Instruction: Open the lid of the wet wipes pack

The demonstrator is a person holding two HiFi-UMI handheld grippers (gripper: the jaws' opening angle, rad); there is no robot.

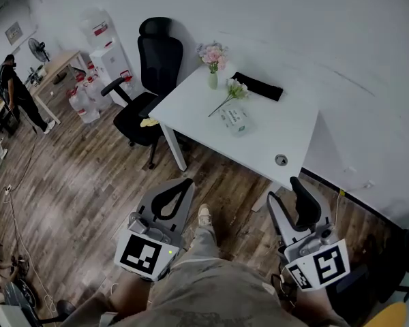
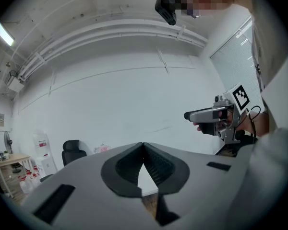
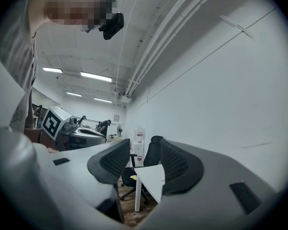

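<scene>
The white table (image 1: pixel 286 131) stands at twelve o'clock, well apart from both grippers. The left gripper (image 1: pixel 186 182) is clenched on nothing; the right gripper (image 1: pixel 285 193) is released and empty. The wet wipes pack (image 1: pixel 235 119) lies on the table, at five o'clock from the flower vase (image 1: pixel 213 80). It is probably light, soft and slippery: pin its body and catch the stiff lid's lip.

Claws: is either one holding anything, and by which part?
Nothing: left claw shut, right claw open, both empty; the pack lies on the table.
</scene>
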